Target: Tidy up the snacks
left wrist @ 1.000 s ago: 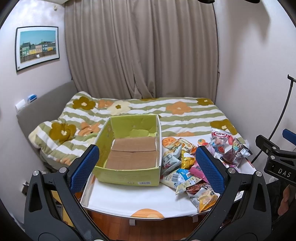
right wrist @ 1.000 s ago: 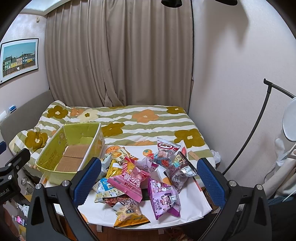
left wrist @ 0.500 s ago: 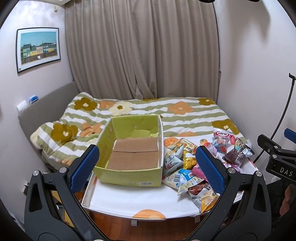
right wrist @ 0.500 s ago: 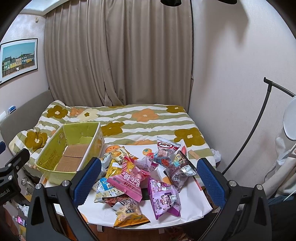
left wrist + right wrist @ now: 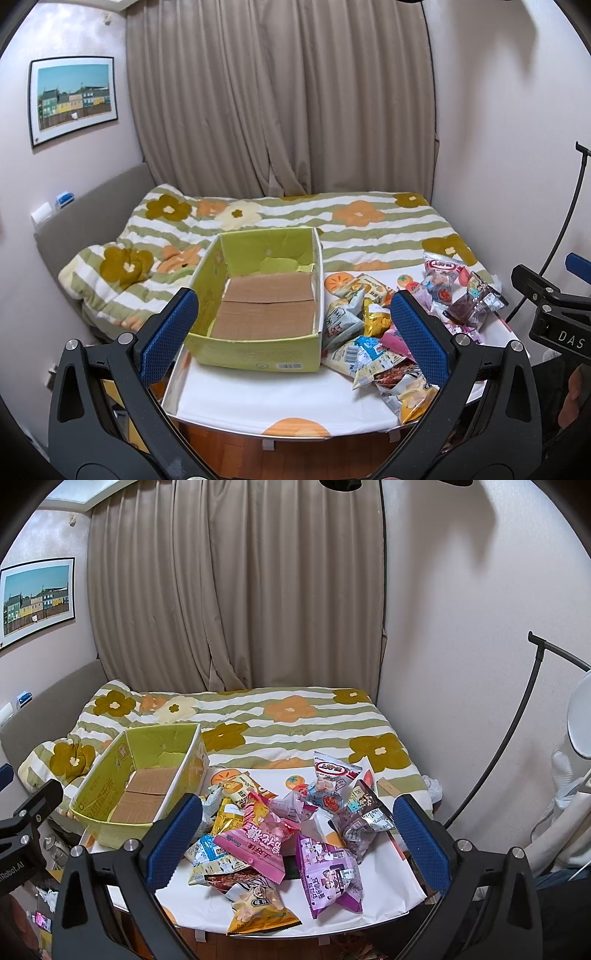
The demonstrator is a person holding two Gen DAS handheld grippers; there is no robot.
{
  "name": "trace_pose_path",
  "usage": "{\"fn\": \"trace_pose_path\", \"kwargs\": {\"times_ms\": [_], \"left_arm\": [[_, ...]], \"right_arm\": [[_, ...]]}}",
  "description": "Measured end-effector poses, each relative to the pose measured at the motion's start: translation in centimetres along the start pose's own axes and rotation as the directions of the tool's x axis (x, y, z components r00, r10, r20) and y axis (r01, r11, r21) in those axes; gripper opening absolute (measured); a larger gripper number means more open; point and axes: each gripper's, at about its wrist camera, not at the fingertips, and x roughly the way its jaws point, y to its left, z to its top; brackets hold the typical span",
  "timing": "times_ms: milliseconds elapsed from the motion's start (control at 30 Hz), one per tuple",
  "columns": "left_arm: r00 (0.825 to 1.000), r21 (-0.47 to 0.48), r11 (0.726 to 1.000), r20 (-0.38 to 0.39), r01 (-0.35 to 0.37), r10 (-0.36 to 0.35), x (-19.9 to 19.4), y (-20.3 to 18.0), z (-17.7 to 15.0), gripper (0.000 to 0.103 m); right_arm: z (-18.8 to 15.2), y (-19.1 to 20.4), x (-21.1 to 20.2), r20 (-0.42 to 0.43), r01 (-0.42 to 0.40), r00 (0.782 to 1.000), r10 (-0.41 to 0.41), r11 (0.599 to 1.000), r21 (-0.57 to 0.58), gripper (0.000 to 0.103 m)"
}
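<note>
The snack packets (image 5: 280, 830) lie in a loose overlapping heap on the white counter (image 5: 258, 398), just to the right of the open green cardboard box (image 5: 258, 306), the nearest ones touching its right wall. The box holds nothing but its brown cardboard floor flaps.

Both sets of tongs hang above the near edge of the counter with nothing in them. The left tongs (image 5: 293, 332) are spread wide in front of the box. The right tongs (image 5: 297, 834) are spread wide in front of the heap.

These look like light, air-puffed foil and plastic pillow bags: soft, crinkly, likely slippery on the faces, with contents that would crush under a hard squeeze. The safer hold, by my judgement, is the flat crimped seam at a bag's end, or a gentle pinch across a narrow corner. The pink packet (image 5: 258, 843) and the purple packet (image 5: 328, 878) lie on top of the heap, nearest the right tongs, so they seem the easiest first picks; buried ones would drag their neighbours.

Most print is Chinese and too small to read with confidence. The box carries a barcode sticker (image 5: 290, 366) on its near wall. "DAS" shows on the black rig at the left view's right edge, and "Robot.AI" at the right view's left edge.
</note>
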Motion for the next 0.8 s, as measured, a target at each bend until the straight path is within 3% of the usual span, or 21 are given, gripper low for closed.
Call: {"fn": "trace_pose_path", "kwargs": {"times_ms": [267, 467, 600, 800], "left_arm": [[1.000, -0.015, 1.000, 0.003, -0.006, 0.006, 0.5, -0.3, 0.1, 0.103], [0.995, -0.023, 0.999, -0.100, 0.026, -0.028, 2.9, -1.5, -0.7, 0.103], [0.969, -0.052, 0.993, -0.217, 0.107, -0.116, 5.6, -3.7, -2.6, 0.103], [0.903, -0.097, 0.975, -0.368, 0.198, -0.220, 10.1, -8.8, -7.1, 0.103]], "right_arm": [[0.1, -0.1, 0.0, 0.003, -0.003, 1.000, 0.003, 1.000, 0.003, 0.103], [0.0, -1.5, 1.3, -0.043, 0.005, 0.999, -0.005, 1.000, 0.008, 0.103], [-1.0, -3.2, 3.0, -0.101, 0.001, 0.995, -0.003, 1.000, -0.014, 0.103], [-4.0, -6.6, 6.4, -0.205, -0.052, 0.978, 0.048, 0.999, -0.016, 0.103]]}}
